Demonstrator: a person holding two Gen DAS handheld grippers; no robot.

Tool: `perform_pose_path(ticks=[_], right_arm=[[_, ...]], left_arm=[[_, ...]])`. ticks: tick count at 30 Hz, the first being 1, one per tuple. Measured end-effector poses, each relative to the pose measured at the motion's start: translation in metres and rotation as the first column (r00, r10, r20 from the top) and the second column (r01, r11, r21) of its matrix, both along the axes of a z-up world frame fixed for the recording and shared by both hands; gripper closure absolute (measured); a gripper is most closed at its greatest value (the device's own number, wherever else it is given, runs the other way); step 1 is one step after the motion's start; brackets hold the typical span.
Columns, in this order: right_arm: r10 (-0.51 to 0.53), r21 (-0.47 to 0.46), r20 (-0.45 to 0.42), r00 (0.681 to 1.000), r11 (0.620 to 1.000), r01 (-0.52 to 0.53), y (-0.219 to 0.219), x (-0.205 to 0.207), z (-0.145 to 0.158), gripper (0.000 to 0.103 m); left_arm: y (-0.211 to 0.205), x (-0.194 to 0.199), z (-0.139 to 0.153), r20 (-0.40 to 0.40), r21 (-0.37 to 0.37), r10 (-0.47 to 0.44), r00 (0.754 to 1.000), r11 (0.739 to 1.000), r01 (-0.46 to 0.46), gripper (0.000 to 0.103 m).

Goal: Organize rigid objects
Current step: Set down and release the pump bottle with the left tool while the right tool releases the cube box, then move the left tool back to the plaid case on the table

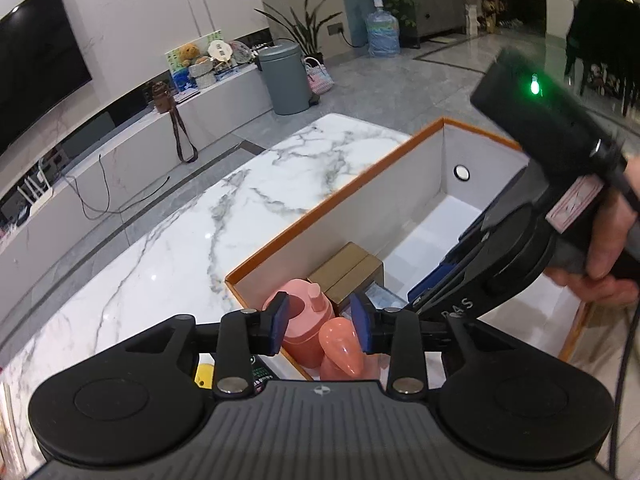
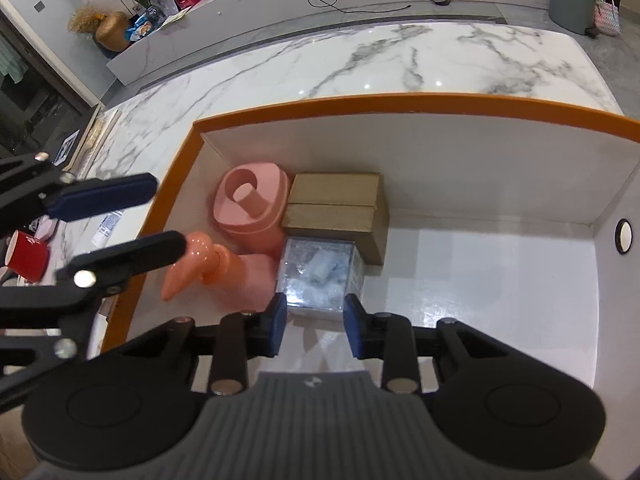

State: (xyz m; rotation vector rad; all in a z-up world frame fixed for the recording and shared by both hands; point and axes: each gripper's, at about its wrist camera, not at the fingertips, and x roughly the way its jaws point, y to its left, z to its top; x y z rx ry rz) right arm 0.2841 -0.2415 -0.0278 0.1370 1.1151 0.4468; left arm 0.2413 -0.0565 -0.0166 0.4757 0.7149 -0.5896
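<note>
An orange-rimmed white box (image 2: 360, 106) stands on the marble table (image 2: 320, 64). In its left corner are a pink bottle (image 2: 252, 204), an orange pump bottle (image 2: 224, 268), a brown carton (image 2: 336, 204) and a clear plastic box (image 2: 316, 272). My right gripper (image 2: 316, 324) hangs open inside the big box, its blue pads just short of the clear box and not pressing it. My left gripper (image 1: 320, 328) is open above the pink bottle (image 1: 304, 320) and the orange pump head (image 1: 344, 344), with nothing held. In the right wrist view the left gripper (image 2: 168, 216) reaches over the box's left rim.
A red mug (image 2: 28, 256) and small items lie on the table left of the box. A hand (image 1: 600, 256) holds the right tool over the box's right half, where the white floor (image 2: 500, 300) is bare. Beyond the table are a TV console (image 1: 120, 148) and a grey bin (image 1: 286, 78).
</note>
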Motion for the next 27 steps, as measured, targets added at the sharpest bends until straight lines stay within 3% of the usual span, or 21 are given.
perform_pose_path(ticks=[6,13,17,20,23,27], right_arm=[[-0.009,-0.003,0.020,1.000,1.000,0.009,-0.002,-0.013,0.010,0.072],[-0.014,0.008,0.213,0.977,1.000,0.013,0.008,-0.048,0.044,0.063],[0.061,-0.022,0.312,0.948,0.998,-0.057,0.032,-0.069,0.066,0.063],[0.151,-0.011,0.349,0.925,0.988,-0.157,0.058,-0.087,0.078,0.062],[0.245,-0.025,0.354,0.903,0.967,-0.252,0.088,-0.102,0.082,0.062],[0.307,-0.024,0.319,0.897,0.949,-0.316,0.124,-0.119,0.068,0.063]], left_arm=[[0.017,-0.009,0.022,-0.005,-0.069,0.072,0.997,0.995,-0.072,0.061],[0.055,-0.028,0.046,-0.003,-0.092,0.174,0.985,0.980,-0.174,0.061],[0.079,-0.046,0.048,-0.002,-0.054,0.177,0.984,0.983,-0.177,0.061],[0.095,-0.058,0.042,-0.043,-0.009,0.137,0.990,0.990,-0.138,0.060],[0.111,-0.073,0.029,-0.085,0.047,0.086,0.993,0.996,-0.083,0.059],[0.130,-0.086,0.007,-0.142,0.129,0.016,0.990,0.992,0.003,0.048]])
